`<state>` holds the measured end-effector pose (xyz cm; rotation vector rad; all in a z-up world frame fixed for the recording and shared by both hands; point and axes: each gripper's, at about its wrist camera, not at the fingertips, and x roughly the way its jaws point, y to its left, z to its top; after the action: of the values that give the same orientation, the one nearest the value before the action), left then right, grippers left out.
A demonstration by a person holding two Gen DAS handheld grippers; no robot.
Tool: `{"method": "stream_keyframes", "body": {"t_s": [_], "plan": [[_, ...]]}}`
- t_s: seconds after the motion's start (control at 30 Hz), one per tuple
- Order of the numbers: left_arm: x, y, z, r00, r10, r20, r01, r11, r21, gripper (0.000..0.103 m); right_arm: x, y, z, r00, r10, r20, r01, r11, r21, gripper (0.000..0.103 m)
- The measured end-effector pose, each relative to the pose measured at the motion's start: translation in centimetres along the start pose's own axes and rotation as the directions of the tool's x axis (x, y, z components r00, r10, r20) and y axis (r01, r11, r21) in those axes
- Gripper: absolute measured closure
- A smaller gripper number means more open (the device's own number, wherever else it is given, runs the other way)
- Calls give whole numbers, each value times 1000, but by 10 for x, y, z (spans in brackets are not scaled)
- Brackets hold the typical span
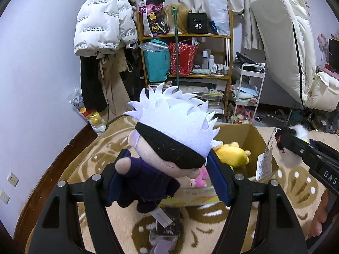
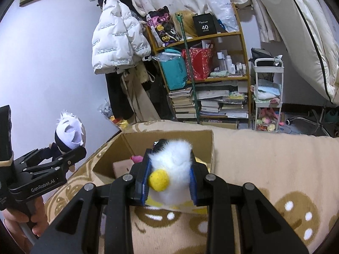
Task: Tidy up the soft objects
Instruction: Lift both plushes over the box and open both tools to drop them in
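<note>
Showing only in the left view, yellow plush (image 1: pixel 232 153) fills cardboard box (image 1: pixel 257 141).

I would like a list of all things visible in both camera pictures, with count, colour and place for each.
spiky-haired doll: one, white hair, black blindfold, dark purple clothes; clamped in the left gripper.
fluffy toy: one, white with a yellow ball; clamped in the right gripper above the box.
cardboard box: one, brown; open, on the blanket.
yellow plush: one, yellow; inside the box.
pink plush: one, pink; inside the box.
blanket: one, beige with brown pattern; under the box.
shelf: one, wooden; by the wall, holding bags, bottles, books.
puffer jacket: one, white; hanging beside the shelf.
cart: one, white; right of the shelf.
left gripper: one, black, blue pads.
right gripper: one, black, blue pads.
</note>
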<state>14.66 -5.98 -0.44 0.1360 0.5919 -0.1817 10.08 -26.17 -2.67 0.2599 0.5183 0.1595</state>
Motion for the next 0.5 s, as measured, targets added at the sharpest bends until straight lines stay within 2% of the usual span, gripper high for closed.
{"method": "stream_keyframes", "body": {"t_s": [0.17, 0.5], "plan": [[10, -1, 4, 1000, -10, 17, 10, 1000, -11, 32, 4, 5, 2, 999, 17, 37, -16, 1000, -25, 71], [33, -9, -4, 1000, -28, -2, 28, 1000, 1, 32, 21, 4, -1, 1000, 12, 23, -11, 999, -40, 71]]}}
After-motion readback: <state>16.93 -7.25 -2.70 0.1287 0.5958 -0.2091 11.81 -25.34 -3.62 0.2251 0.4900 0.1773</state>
